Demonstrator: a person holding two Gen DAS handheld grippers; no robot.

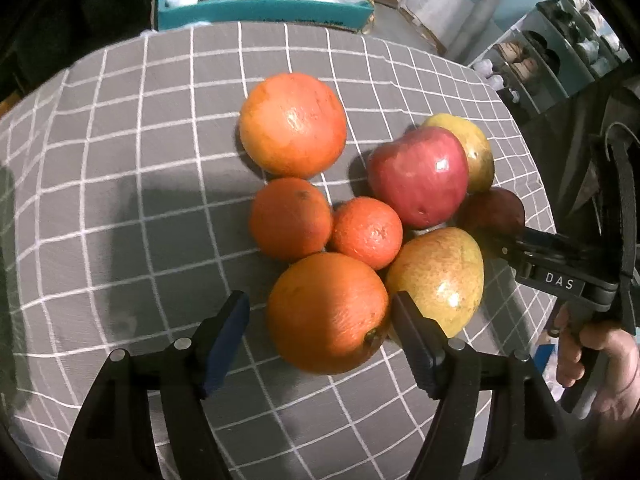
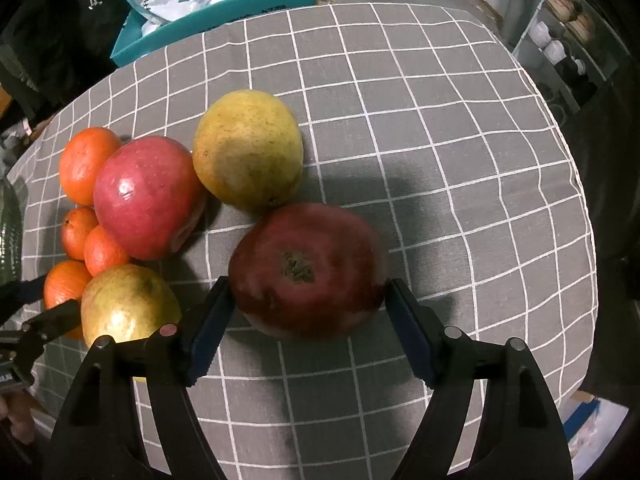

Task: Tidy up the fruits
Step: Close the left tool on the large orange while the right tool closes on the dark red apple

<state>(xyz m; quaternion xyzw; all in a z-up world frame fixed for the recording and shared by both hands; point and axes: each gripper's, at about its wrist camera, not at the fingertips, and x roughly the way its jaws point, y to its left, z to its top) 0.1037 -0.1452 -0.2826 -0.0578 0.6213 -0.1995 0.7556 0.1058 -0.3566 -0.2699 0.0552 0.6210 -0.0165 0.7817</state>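
The right claw brackets the dark apple, pads touching; whether it grips, I cannot tell. The left claw stands apart around the lower orange. Next: clamp, lift clear.

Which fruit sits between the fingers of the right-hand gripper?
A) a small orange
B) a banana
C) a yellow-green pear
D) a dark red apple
D: in the right wrist view the dark red apple fills the gap between the right gripper fingers, stem end facing the camera.
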